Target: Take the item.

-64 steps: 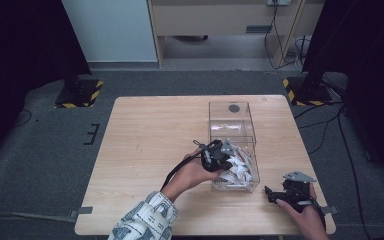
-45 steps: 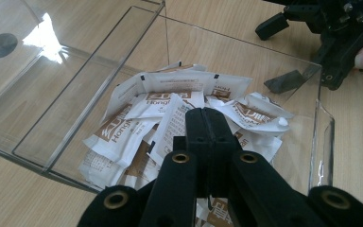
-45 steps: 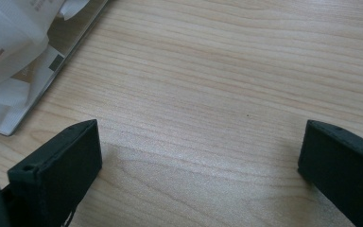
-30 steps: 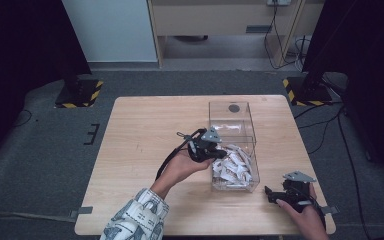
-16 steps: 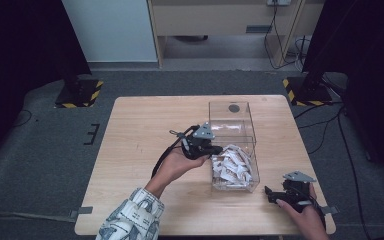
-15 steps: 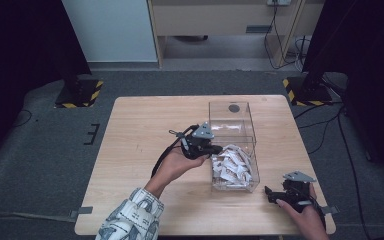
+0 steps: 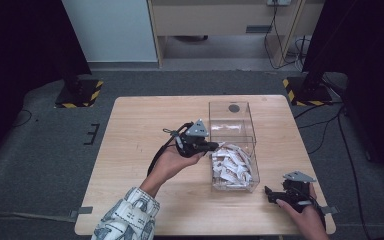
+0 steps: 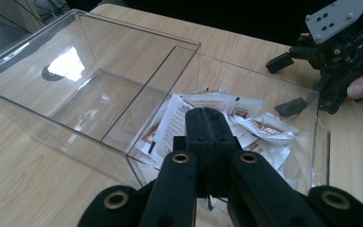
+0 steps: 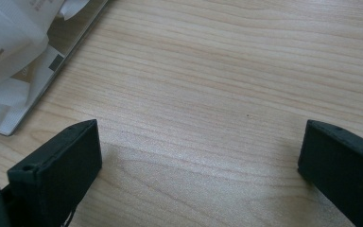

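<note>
So: left gripper (image 7: pixel 211 146) hangs at the left wall of the clear box (image 7: pixel 232 107), fingers (image 8: pixel 207 130) pressed fully together. Whether a sachet is pinched between them, I cannot tell; nothing shows at the tips. The box sits right of the table (image 7: pixel 140 130) centre and is split in two. The sachets (image 7: pixel 232 162) fill the compartment toward the near edge; the far one is empty, which looks like the drop side, my guess. Right gripper (image 7: pixel 275 195) rests parked by the near right corner, fingers (image 9: pixel 56 163) spread wide on bare wood, clear of the box.
</note>
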Demonstrator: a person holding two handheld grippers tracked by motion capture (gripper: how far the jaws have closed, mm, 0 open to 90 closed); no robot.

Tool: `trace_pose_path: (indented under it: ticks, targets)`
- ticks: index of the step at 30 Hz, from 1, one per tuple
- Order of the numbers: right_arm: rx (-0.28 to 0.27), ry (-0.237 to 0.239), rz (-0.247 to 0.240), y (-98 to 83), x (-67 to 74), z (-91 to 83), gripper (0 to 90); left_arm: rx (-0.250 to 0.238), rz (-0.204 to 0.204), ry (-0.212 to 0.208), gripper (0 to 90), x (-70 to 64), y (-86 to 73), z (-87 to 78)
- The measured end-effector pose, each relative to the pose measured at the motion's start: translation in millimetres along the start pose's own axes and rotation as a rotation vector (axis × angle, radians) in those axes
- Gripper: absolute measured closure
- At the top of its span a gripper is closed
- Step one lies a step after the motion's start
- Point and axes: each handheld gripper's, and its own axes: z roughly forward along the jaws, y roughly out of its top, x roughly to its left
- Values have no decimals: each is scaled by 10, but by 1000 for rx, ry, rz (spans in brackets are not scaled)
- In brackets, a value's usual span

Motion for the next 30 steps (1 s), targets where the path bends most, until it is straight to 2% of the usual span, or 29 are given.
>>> trace_pose_path:
  ticks: [9, 16, 21, 30]
  targets:
    - [0, 1, -1, 0, 0, 0, 6, -17, 5, 3, 897, -12, 25, -47]
    - [0, 0, 1, 0, 0, 0, 6, -29, 7, 18, 897, -22, 31, -174]
    - [0, 0, -1, 0, -1, 0, 6, -36, 6, 38, 897, 27, 14, -288]
    - [-2, 0, 0, -1, 0, 2, 6, -44, -19, 74, 897, 178, -56, -430]
